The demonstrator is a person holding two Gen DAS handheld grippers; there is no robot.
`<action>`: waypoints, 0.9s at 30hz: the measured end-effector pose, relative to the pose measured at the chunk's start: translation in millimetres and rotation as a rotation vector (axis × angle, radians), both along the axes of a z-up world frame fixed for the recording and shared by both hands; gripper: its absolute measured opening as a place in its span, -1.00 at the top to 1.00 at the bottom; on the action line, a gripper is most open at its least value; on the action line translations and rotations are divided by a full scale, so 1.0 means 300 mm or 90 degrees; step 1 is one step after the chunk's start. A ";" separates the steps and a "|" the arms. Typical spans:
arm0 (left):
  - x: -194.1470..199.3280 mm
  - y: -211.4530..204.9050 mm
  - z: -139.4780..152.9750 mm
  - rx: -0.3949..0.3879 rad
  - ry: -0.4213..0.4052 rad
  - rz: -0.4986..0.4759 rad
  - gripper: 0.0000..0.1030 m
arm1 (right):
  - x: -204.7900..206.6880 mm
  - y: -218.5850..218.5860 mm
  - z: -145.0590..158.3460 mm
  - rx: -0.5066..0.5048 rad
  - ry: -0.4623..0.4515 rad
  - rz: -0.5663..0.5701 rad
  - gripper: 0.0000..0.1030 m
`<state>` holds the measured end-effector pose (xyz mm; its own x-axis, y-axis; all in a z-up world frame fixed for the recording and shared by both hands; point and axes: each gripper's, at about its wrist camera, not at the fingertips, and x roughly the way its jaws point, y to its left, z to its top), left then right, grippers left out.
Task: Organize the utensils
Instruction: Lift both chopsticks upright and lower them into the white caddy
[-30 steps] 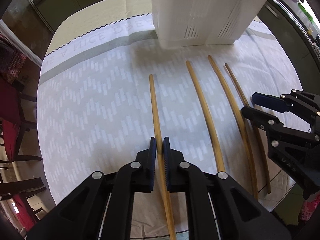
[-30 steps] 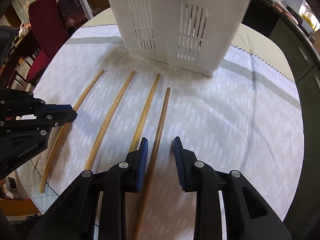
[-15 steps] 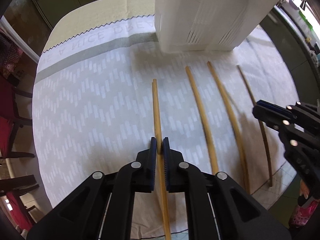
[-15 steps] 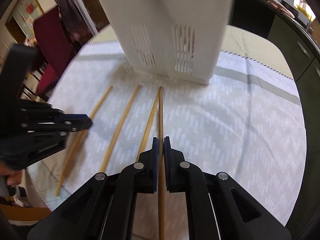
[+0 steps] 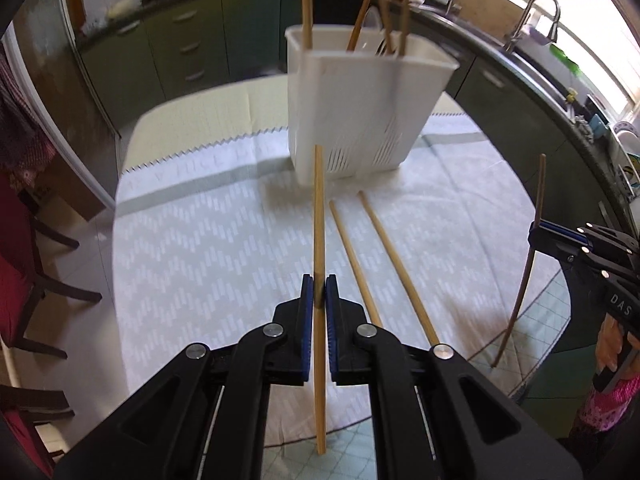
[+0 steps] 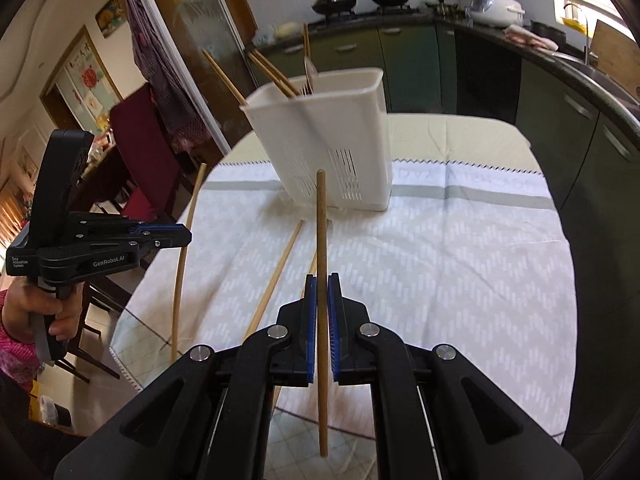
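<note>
My left gripper (image 5: 319, 292) is shut on a light wooden chopstick (image 5: 319, 216), held upright above the table. It also shows in the right wrist view (image 6: 176, 236) with its chopstick (image 6: 185, 248). My right gripper (image 6: 321, 292) is shut on a darker chopstick (image 6: 321, 232), also lifted; it appears in the left wrist view (image 5: 538, 236) with the chopstick (image 5: 536, 216). Two chopsticks (image 5: 380, 248) still lie on the cloth. The white slotted utensil holder (image 5: 360, 112) stands ahead, holding several chopsticks and a fork.
The round table has a pale patterned cloth (image 5: 200, 248). Red chairs (image 6: 140, 148) stand at the left side. Dark kitchen cabinets (image 6: 480, 72) and a sink tap (image 5: 532, 12) run behind the table.
Both grippers have lifted their chopsticks off the cloth and tilted up, so the holder's open top now shows. The right gripper closed on its chopstick about a second ago.
</note>
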<state>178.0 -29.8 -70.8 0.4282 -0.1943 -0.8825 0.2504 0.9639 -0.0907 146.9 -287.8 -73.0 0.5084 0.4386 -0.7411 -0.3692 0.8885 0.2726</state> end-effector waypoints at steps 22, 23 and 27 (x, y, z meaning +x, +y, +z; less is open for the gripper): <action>-0.106 -0.013 0.293 -0.052 -0.129 -0.021 0.88 | -0.077 -0.047 0.280 0.046 -0.122 0.002 0.88; -0.096 -0.016 0.312 -0.055 -0.133 -0.023 0.88 | -0.072 -0.047 0.294 0.047 -0.126 0.002 0.88; -0.058 -0.032 0.381 -0.063 -0.149 -0.023 0.88 | -0.047 -0.043 0.377 0.053 -0.148 0.004 0.88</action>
<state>160.6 -39.4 43.6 0.6102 -0.2933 -0.7359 0.3103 0.9432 -0.1187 132.8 -300.6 40.1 0.6576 0.4977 -0.5655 -0.4366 0.8635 0.2524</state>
